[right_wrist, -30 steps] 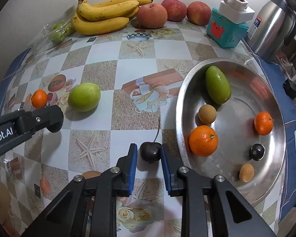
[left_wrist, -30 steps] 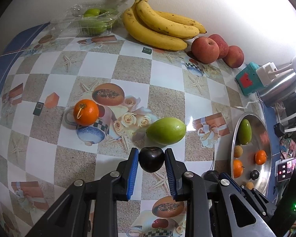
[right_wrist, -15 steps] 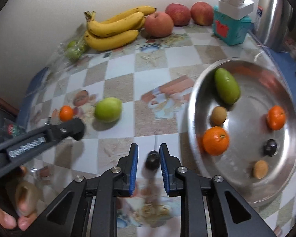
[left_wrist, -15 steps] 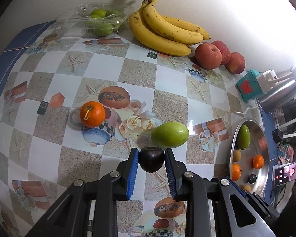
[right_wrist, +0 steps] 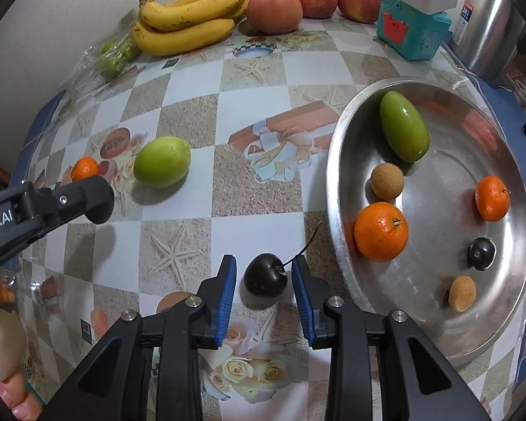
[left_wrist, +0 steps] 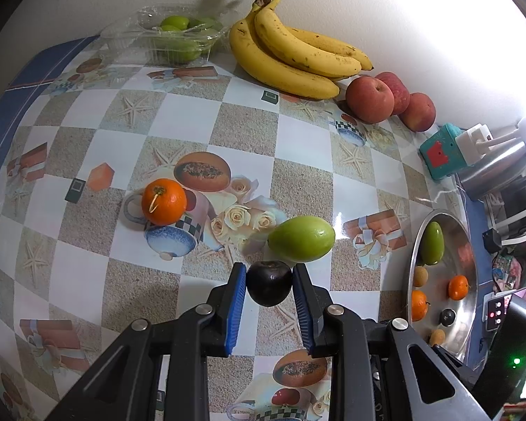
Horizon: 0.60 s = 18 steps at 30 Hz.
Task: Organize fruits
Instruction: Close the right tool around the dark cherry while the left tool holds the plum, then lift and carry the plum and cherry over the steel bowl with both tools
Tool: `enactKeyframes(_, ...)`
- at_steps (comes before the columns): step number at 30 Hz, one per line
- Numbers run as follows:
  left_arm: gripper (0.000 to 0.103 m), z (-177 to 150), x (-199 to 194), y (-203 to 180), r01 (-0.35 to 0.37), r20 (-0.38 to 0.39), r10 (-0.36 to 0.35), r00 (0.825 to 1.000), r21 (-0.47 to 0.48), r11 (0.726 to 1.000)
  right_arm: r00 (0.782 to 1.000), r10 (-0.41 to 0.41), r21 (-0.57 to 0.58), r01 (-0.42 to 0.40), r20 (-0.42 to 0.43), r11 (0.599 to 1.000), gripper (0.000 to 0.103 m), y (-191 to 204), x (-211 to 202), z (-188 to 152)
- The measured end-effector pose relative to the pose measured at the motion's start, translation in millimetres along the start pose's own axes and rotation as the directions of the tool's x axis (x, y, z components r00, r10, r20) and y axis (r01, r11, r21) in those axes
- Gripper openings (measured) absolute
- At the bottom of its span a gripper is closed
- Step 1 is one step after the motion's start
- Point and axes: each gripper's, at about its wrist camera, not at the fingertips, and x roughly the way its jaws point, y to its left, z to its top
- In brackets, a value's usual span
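My left gripper [left_wrist: 269, 289] is shut on a dark cherry [left_wrist: 269, 282] and holds it above the table, near a green mango [left_wrist: 301, 238] and an orange [left_wrist: 163, 201]. My right gripper [right_wrist: 264, 279] is open around a second dark cherry [right_wrist: 265, 279] with a stem, lying on the table; the pads do not touch it. The steel tray [right_wrist: 508, 161] at the right holds a green mango [right_wrist: 404, 130], two oranges, a dark cherry [right_wrist: 481, 253] and two brown longans. The left gripper also shows in the right wrist view [right_wrist: 94, 203].
Bananas [left_wrist: 291, 56], three apples [left_wrist: 370, 100] and a clear box of green fruit [left_wrist: 175, 37] line the back wall. A teal toy box [right_wrist: 412, 31] and a steel kettle [right_wrist: 491, 28] stand at the back right. The tray also shows in the left wrist view [left_wrist: 471, 256].
The right gripper has opened wider and the cherry now lies loose between its pads on the table. The left gripper still holds its cherry and has risen and drawn back slightly.
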Motion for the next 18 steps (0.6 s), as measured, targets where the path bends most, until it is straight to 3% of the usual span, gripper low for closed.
enactKeyframes(11,0.029,0,1,0,-0.012,0.000,0.012,1.000,0.005,1.000,1.000,-0.013,-0.035,0.012,-0.014,0.999,0.033,5,8,2)
enactKeyframes(18,0.029,0,0,-1,-0.031,0.005,0.031,1.000,0.009,0.999,0.998,0.045,-0.019,-0.044,0.035,0.999,0.031,3,-11,4)
